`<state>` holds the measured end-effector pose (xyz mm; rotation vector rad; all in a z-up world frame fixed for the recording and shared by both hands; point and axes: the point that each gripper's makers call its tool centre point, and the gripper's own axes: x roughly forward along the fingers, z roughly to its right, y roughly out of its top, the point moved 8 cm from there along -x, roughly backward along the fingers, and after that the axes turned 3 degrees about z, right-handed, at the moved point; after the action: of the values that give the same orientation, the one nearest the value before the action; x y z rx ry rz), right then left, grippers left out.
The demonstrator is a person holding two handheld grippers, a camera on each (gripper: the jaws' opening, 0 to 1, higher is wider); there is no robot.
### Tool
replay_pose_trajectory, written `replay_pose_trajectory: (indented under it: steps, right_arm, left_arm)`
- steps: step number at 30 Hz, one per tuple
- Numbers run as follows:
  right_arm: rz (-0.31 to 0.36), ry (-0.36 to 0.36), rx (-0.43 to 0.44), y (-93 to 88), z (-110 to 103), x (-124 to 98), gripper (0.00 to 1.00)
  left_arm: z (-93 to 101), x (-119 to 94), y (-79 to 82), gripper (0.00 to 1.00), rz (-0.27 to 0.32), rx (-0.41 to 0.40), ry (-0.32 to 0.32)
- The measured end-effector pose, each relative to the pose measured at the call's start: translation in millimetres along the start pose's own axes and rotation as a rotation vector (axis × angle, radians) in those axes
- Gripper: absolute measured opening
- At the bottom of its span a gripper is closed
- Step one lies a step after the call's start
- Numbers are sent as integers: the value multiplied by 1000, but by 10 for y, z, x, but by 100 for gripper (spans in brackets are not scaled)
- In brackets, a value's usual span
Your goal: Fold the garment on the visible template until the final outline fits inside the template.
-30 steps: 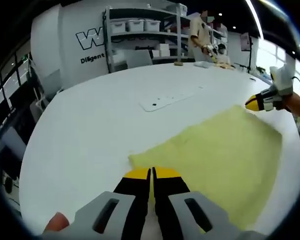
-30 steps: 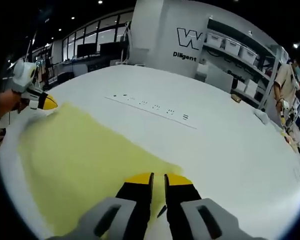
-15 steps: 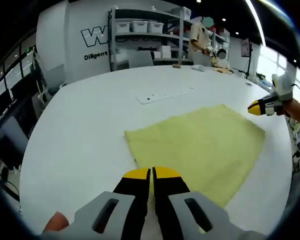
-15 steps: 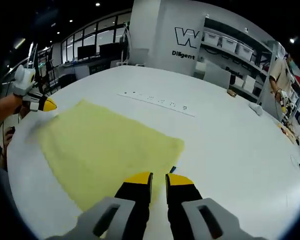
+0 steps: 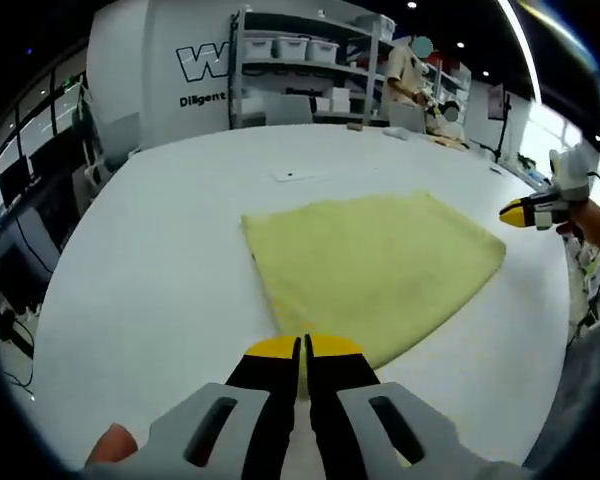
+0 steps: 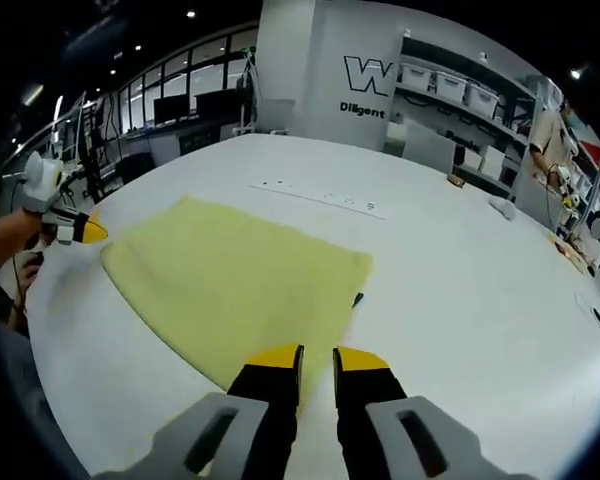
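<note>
A: Surface and room?
B: A white table (image 6: 480, 290) is seen before shelves (image 5: 300, 70). The yellow garment (image 5: 370, 265) is spread flat.
A: Edges, grippers?
B: Bare table surrounds the cloth. Left gripper (image 5: 302, 350) is closed at its near edge; right gripper (image 6: 316, 357) is parted, holding nothing.

The left gripper view looks along its own jaws, low and near the yellow garment (image 5: 370, 270), facing the shelves (image 5: 310, 75). The right gripper view faces the same way from the opposite corner. Both share the garment and the white table (image 6: 460, 270).
</note>
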<state>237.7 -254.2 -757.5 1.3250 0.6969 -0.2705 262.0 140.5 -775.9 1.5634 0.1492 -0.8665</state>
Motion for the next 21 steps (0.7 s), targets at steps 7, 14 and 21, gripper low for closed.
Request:
replay_pose_trajectory:
  steps: [7,14,21]
  right_arm:
    - [-13,5,22,-142,-48,-63,9]
    - [-40,9,74,-269,-11,-7,9]
    - [-53,37,136,-317,-47,98,9]
  left_arm:
    - [22,-49,-111,0,-18,-8,14]
    - [32,-18,-236,1,-44,-35,22]
    - [14,-7,-229,4,-42,-72,27]
